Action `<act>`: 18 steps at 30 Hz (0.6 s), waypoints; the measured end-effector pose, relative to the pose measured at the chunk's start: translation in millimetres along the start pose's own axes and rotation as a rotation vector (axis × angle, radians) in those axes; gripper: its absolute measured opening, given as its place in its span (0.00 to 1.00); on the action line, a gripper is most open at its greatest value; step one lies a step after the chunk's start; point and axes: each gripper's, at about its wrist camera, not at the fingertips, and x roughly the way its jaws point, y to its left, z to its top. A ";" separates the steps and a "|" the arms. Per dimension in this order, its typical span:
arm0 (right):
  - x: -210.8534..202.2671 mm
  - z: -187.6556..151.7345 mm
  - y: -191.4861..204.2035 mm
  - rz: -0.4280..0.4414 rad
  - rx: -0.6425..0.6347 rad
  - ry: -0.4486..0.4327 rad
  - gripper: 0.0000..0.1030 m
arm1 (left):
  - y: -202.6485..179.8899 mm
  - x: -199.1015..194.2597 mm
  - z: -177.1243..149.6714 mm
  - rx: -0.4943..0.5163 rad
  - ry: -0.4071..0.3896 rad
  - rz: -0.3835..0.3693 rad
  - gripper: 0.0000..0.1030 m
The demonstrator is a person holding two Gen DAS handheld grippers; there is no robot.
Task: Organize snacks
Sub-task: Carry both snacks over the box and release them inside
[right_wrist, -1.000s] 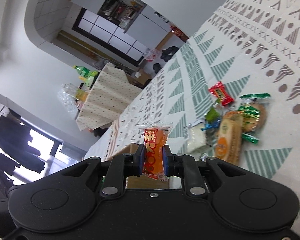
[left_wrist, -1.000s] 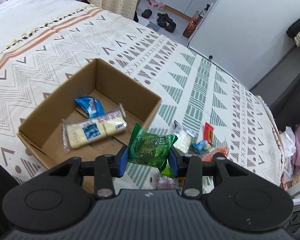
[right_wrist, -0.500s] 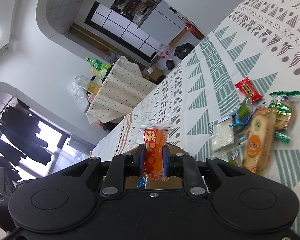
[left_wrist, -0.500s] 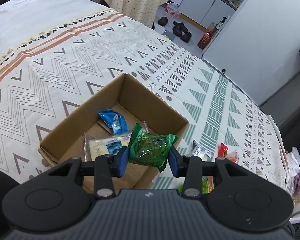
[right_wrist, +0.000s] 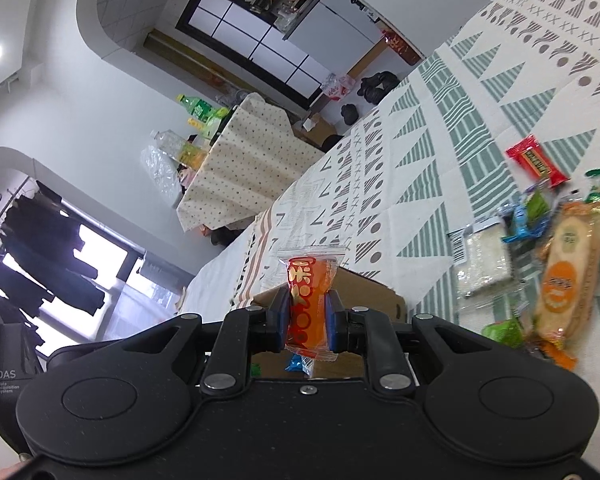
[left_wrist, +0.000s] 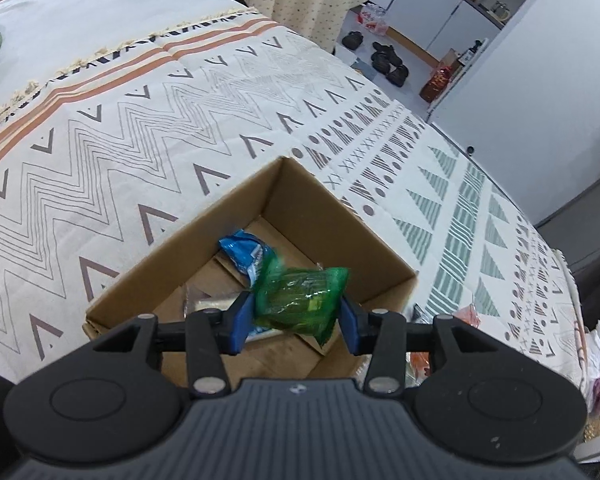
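Now your left gripper [left_wrist: 296,316] has travelled from the box's near edge to right over the cardboard box [left_wrist: 340,216], and its jaws are opening: the green packet [left_wrist: 300,300] sits blurred between the pads, seemingly slipping free, with the blue packet [left_wrist: 242,254] below it. So that snack is about sorted (good). Your right gripper [right_wrist: 308,320] stays pinched on the orange packet [right_wrist: 309,300], near the box; the loose snack pile [right_wrist: 540,264] waits on the patterned cloth [right_wrist: 440,160].
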 end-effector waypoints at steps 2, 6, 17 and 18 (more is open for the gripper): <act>4.6 -1.0 2.1 0.000 -0.005 0.008 0.18 | 1.6 3.9 2.2 -0.007 0.010 0.009 0.47; 13.1 -2.7 5.5 -0.001 -0.011 0.024 0.18 | 6.0 7.6 5.0 -0.024 0.025 0.014 0.58; 30.6 -6.5 16.2 0.009 -0.043 0.062 0.23 | 14.6 3.0 9.6 -0.034 0.015 0.045 0.74; 30.6 -7.0 17.3 0.008 -0.044 0.065 0.24 | 15.2 3.1 9.8 -0.034 0.018 0.050 0.76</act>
